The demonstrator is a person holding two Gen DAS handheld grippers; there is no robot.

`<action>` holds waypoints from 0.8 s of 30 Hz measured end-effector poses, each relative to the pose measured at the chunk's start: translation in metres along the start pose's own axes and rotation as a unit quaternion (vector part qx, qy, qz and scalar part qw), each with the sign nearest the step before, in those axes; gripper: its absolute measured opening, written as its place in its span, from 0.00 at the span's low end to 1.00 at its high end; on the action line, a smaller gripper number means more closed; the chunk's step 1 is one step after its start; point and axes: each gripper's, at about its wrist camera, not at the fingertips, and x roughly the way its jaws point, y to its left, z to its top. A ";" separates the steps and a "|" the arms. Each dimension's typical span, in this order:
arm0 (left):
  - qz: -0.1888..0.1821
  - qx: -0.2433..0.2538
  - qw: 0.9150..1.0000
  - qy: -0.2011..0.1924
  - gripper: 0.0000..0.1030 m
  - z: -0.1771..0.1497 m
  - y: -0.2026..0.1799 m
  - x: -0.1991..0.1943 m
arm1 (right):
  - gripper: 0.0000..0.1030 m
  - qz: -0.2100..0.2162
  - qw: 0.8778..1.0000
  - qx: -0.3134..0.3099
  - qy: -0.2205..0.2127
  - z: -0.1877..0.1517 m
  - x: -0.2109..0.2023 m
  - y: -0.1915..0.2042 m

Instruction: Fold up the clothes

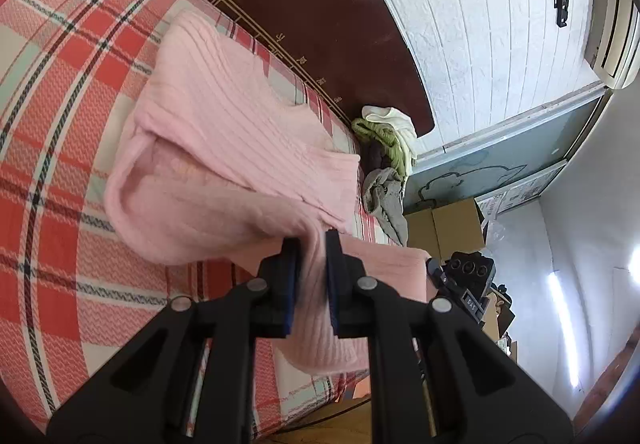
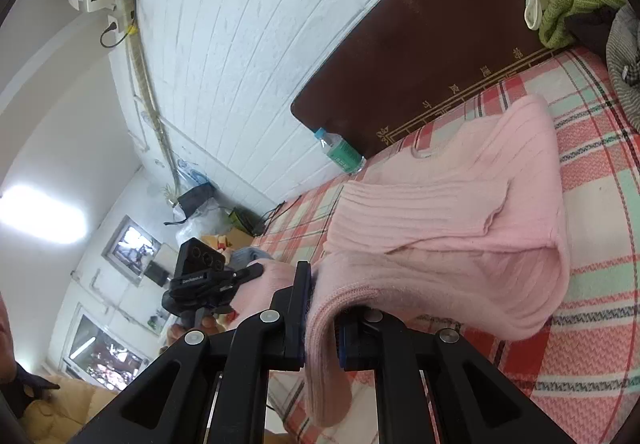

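A pink ribbed sweater [image 1: 224,147] lies partly folded on the plaid bed [image 1: 60,83]. My left gripper [image 1: 312,248] is shut on the sweater's near edge and holds it lifted above the bed. My right gripper [image 2: 320,284] is shut on the same sweater [image 2: 460,211] at another part of its edge, also lifted. The sweater's far part rests flat near the headboard. The right gripper shows at the right in the left wrist view [image 1: 466,276]; the left one shows at the left in the right wrist view [image 2: 200,280].
A dark brown headboard [image 1: 320,3] runs along the bed's far side. A pile of other clothes [image 1: 384,147] lies at one corner by it. A water bottle with a green label [image 2: 340,151] lies at the other corner. Cardboard boxes [image 1: 448,224] stand beyond the bed.
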 end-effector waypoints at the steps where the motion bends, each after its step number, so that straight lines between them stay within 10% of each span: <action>1: 0.000 0.001 1.000 -0.001 0.14 0.005 -0.002 0.000 | 0.09 0.001 1.000 0.002 -0.002 0.004 0.001 -0.001; 24: 0.022 0.000 1.000 0.000 0.14 0.082 -0.002 0.040 | 0.09 -0.038 0.999 0.030 -0.017 0.085 0.040 -0.043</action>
